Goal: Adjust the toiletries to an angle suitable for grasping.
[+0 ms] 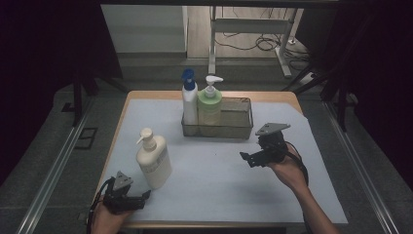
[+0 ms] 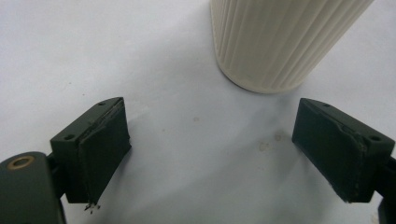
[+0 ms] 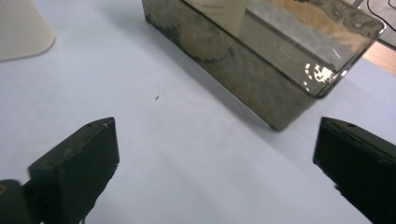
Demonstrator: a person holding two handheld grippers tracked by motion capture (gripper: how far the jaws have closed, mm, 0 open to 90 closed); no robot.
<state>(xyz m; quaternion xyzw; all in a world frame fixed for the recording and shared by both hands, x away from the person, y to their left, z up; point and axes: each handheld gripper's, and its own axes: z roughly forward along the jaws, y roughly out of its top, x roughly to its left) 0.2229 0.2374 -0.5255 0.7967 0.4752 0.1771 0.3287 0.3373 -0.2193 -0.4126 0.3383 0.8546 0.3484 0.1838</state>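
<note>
Nearest to me, at the table's front left edge, my left gripper [image 1: 130,197] lay low over the pale blue sheet [image 1: 219,170], its jaws spread wide and gripping nothing. In the left gripper view the two black rubber pads [image 2: 100,149] stood well apart with bare sheet between them, and the ribbed base of the tall cream plastic pump bottle [image 2: 275,42] stood just beyond the gap, touching neither pad. From above, that cream bottle [image 1: 153,158] stood upright on the sheet, just beyond and a little to the right of my left gripper.

Farther on, at the right side, my right gripper [image 1: 253,158] hung above the sheet with its jaws released and wide, nothing between them. Its own view showed both pads [image 3: 79,163] far apart over bare sheet, with a corner of the dark wire-mesh metal basket [image 3: 261,88] ahead, near but untouched.

Beyond both hands, that basket [image 1: 242,127] sat near the table's far edge. Inside its left end stood a white bottle with a blue pump top [image 1: 189,97] and, touching it on the right, a pale green round bottle with a white pump [image 1: 210,102], both upright.
</note>
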